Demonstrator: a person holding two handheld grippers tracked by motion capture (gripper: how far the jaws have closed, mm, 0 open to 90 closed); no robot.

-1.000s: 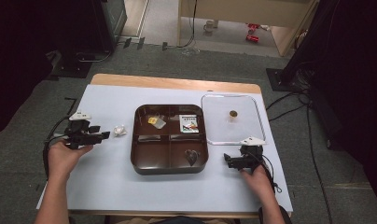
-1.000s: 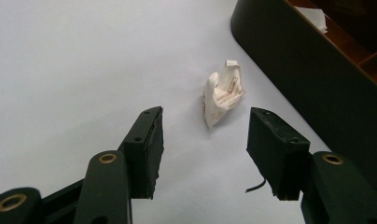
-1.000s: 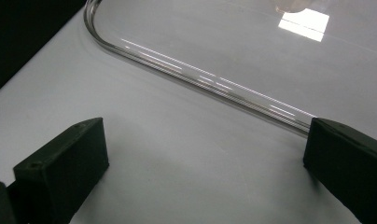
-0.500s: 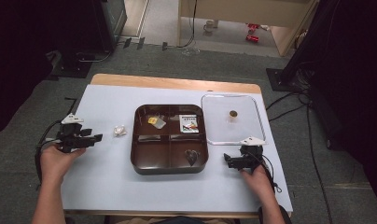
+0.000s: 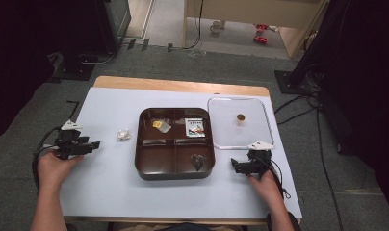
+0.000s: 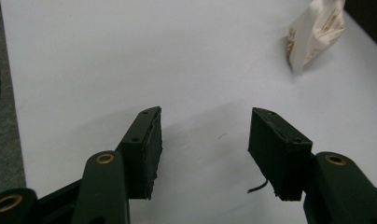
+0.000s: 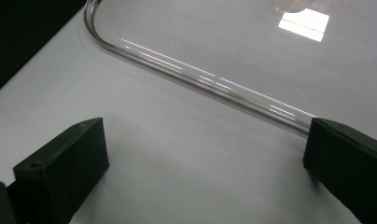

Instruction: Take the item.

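high view — brown tray (image 5: 175, 171) holds small packets, both grippers' jaws spread — left gripper (image 5: 82, 145), right gripper (image 5: 237, 166).

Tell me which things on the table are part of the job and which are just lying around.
Part of the job:
- small packet on the mat, nearest the left tool
- brown tray with four compartments
- clear lid by the right tool

Lying about:
- cables on the floor
- red items on the floor behind the table
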